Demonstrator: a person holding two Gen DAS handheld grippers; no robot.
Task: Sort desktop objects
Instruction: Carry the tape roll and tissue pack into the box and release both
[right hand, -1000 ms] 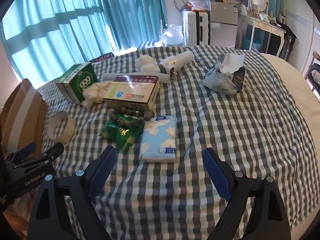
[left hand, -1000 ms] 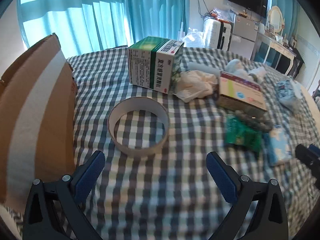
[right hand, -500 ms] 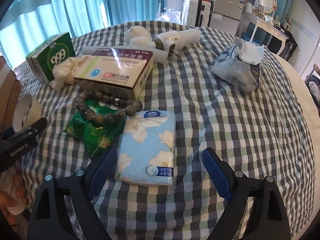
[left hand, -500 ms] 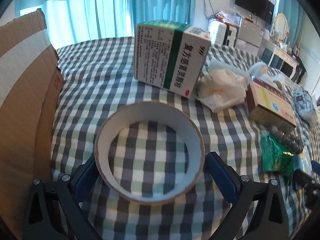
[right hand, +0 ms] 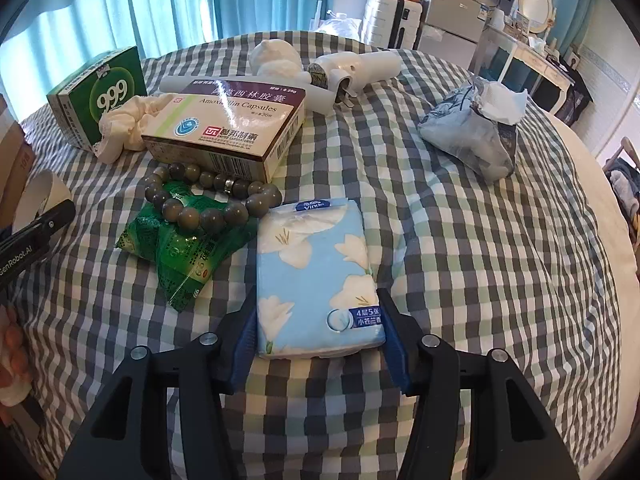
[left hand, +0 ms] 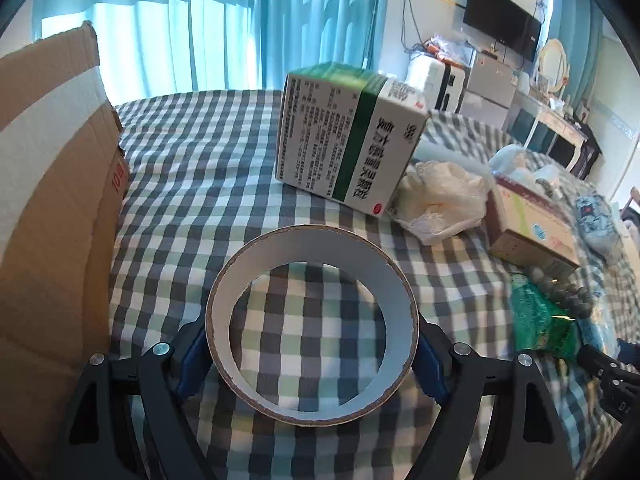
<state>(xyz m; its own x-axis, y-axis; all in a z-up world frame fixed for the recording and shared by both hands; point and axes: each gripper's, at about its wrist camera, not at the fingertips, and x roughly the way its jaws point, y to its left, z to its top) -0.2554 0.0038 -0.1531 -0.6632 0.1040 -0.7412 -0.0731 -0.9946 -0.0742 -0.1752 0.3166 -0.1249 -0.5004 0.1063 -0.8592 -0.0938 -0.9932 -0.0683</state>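
Note:
My left gripper (left hand: 310, 354) is shut on a tape roll (left hand: 256, 264), its blue pads against the roll's two sides; the roll rests on the checked cloth (left hand: 192, 168). My right gripper (right hand: 318, 338) is shut on a light blue tissue pack (right hand: 312, 264) with white flowers, pads on its near corners. A bead bracelet (right hand: 208, 200) lies on a green sachet (right hand: 180, 248) just left of the pack. The tape roll also shows at the left edge of the right wrist view (right hand: 40, 196).
A cardboard box (left hand: 48, 200) stands at the left. A green-white medicine box (left hand: 344, 132), a white scrunchie (left hand: 440, 200), an amoxicillin box (right hand: 228, 128), a white charger (right hand: 352, 72) and a crumpled tissue bag (right hand: 476, 128) lie farther back.
Both grippers moved forward and closed: the left around the tape roll, the right around the tissue pack.

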